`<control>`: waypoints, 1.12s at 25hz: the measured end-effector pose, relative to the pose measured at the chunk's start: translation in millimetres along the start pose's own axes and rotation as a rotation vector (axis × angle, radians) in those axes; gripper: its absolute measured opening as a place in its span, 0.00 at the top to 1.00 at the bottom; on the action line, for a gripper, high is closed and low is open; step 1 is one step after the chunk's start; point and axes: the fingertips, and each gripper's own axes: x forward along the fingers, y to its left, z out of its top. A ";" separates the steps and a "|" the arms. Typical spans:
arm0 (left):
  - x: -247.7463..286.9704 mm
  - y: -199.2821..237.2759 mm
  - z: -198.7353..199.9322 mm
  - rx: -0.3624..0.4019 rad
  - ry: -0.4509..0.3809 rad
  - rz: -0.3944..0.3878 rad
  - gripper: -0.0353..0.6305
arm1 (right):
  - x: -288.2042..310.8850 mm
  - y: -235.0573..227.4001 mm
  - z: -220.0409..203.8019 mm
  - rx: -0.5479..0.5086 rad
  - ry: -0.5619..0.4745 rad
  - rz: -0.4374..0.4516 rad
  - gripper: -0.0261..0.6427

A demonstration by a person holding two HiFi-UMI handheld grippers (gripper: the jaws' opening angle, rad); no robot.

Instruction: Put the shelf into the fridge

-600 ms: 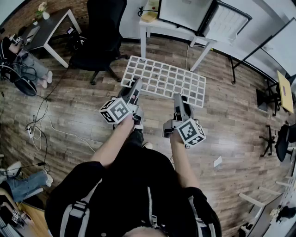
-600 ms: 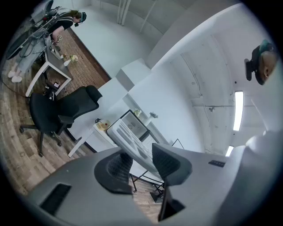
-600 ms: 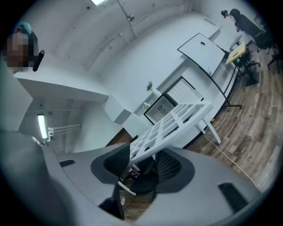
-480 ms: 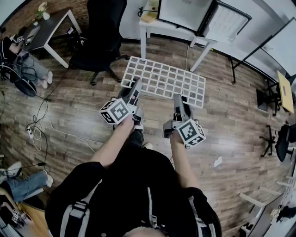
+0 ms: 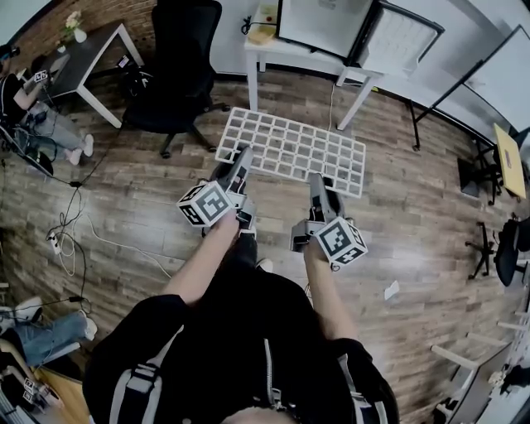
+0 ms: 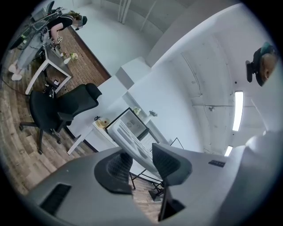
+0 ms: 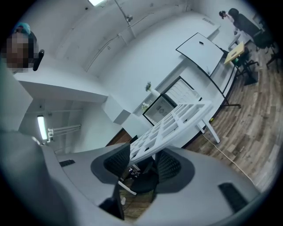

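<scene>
Two hand-held grippers carry one white grid shelf (image 5: pixel 290 145) between them, each gripping its near edge. The left gripper (image 5: pixel 243 159) takes the left part of that edge; in the left gripper view (image 6: pixel 137 161) the shelf (image 6: pixel 128 139) runs edge-on between the two dark ribbed pads, which stand fairly wide and close on it. The right gripper (image 5: pixel 318 182) takes the right part of the edge; in the right gripper view (image 7: pixel 143 163) the shelf (image 7: pixel 177 121) fans out from between the pads, which are likewise spread wide and clamped on its rim.

Counted: one shelf, one fridge (image 5: pixel 319 21), two grippers, and two marker cubes, one on each gripper (image 5: pixel 204 204).

The shelf hangs roughly flat in the air above the wooden floor (image 5: pixel 149 199). It is well apart from the fridge, which sits on one white table (image 5: pixel 273 45) straight ahead, with its door (image 5: pixel 397 37) swung open to the right. One black office chair (image 5: pixel 178 58) stands left of the table.

Both forearms (image 5: pixel 199 265) reach forward side by side from a black jacket (image 5: pixel 240 348). The grippers are about level and point at the shelf and the fridge beyond it.
</scene>
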 end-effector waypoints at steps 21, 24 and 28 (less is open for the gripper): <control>131.5 59.4 31.7 -0.043 0.050 -0.025 0.73 | 128.9 -28.8 29.6 0.008 -0.008 -0.049 0.69; 162.4 68.1 44.7 -0.043 0.063 -0.045 0.73 | 157.2 -28.8 38.4 0.006 -0.016 -0.065 0.69; 200.4 81.7 59.6 -0.045 0.082 -0.065 0.73 | 194.2 -31.4 49.3 0.008 -0.046 -0.076 0.69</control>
